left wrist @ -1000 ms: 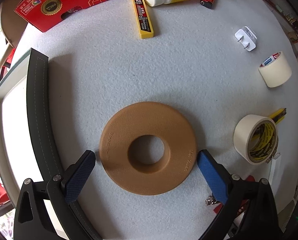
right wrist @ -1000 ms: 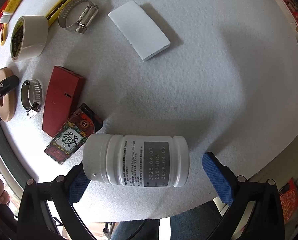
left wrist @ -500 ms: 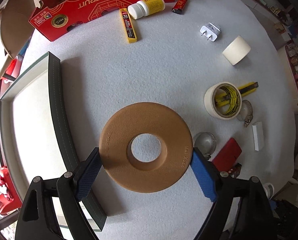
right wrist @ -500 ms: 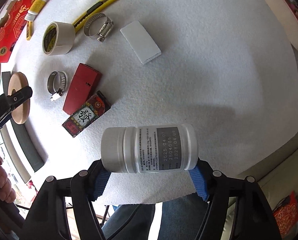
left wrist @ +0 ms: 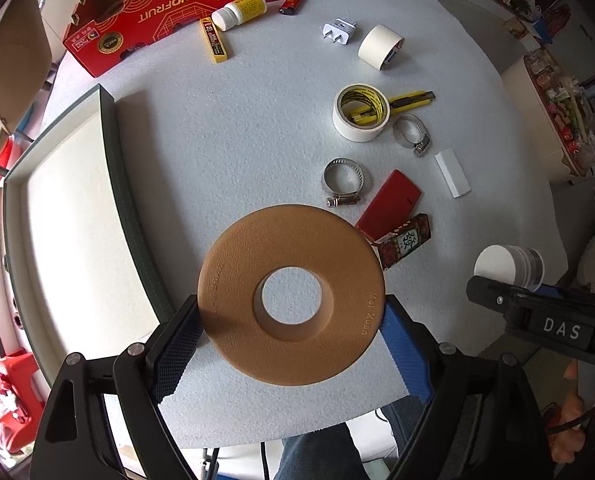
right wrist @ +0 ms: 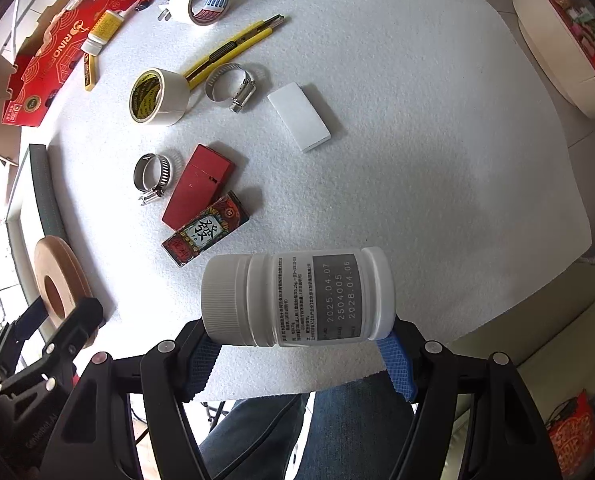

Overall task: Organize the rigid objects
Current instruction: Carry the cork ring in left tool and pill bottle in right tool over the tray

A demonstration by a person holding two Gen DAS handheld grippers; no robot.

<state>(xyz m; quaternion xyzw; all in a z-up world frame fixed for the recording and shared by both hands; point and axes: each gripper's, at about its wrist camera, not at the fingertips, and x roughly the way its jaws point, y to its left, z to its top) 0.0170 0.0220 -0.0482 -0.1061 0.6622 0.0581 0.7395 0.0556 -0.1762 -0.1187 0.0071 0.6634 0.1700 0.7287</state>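
While both tools hang above the white tabletop [right wrist: 437, 152], the left tongs [left wrist: 291, 340] pinch a tan foam ring [left wrist: 291, 294] by its rim, and the right tongs [right wrist: 299, 344] pinch a white bottle [right wrist: 297, 296] lengthwise, lifted off the surface. Farther off lie a red case [right wrist: 197, 186], hose clamps [right wrist: 151, 172], tape rolls [right wrist: 157, 96] and a red box [left wrist: 169, 12].

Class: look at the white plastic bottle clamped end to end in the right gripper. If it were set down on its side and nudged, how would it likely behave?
The white bottle is a smooth cylinder, so on its side it would probably roll. Its ribbed cap should offer some grip. It looks like rigid plastic, so it is unlikely to deform.
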